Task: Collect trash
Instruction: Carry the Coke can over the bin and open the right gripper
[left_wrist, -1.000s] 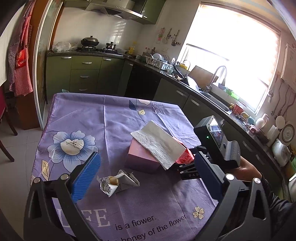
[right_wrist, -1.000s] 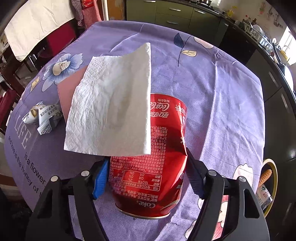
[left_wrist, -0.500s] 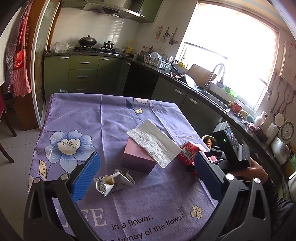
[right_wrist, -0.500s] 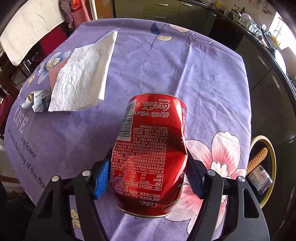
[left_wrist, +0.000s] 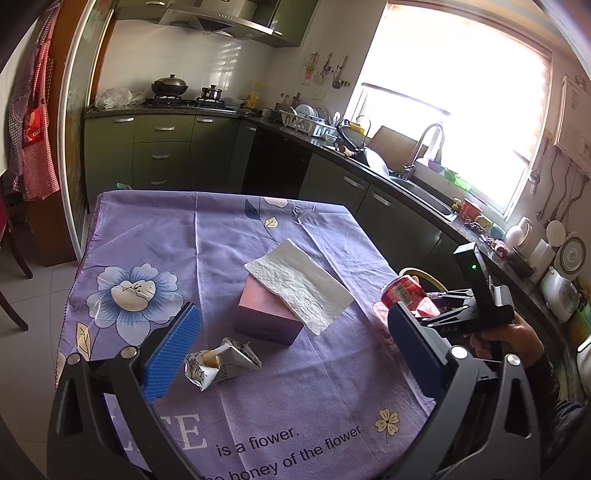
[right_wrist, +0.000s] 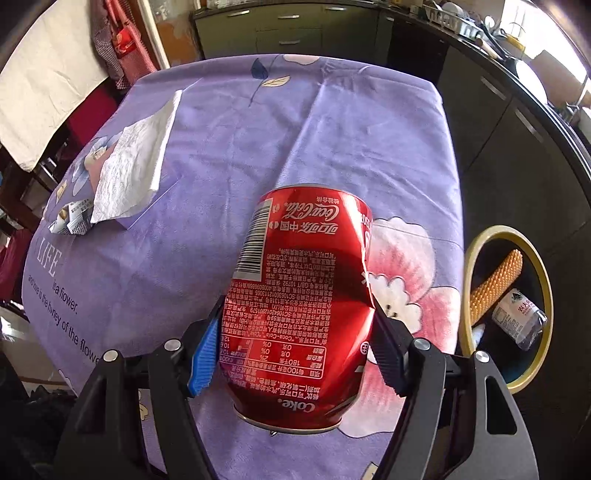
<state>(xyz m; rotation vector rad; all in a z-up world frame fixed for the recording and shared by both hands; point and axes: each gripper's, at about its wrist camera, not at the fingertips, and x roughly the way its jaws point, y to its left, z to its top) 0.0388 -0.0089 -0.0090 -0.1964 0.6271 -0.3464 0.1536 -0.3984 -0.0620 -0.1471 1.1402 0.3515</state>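
Note:
My right gripper (right_wrist: 291, 347) is shut on a dented red cola can (right_wrist: 299, 295), carried above the table's right side near the edge. In the left wrist view the same can (left_wrist: 402, 291) shows at the right, with a hand behind it. Beside the table stands a yellow-rimmed bin (right_wrist: 546, 295) holding a corn cob (right_wrist: 495, 284) and a plastic bottle (right_wrist: 521, 321). My left gripper (left_wrist: 291, 350) is open, hovering over a crumpled paper carton (left_wrist: 221, 362). A white napkin (left_wrist: 299, 291) lies on a pink box (left_wrist: 266, 317).
The purple flowered tablecloth (left_wrist: 177, 236) covers the table. Green kitchen cabinets (left_wrist: 159, 147), a counter with a sink (left_wrist: 424, 181) and a stove run along the back and right. A chair (left_wrist: 11, 258) stands at the left.
The right gripper carried the can rightwards from under the napkin towards the table's edge, so the bin has come further into view. The left gripper stayed over the carton.

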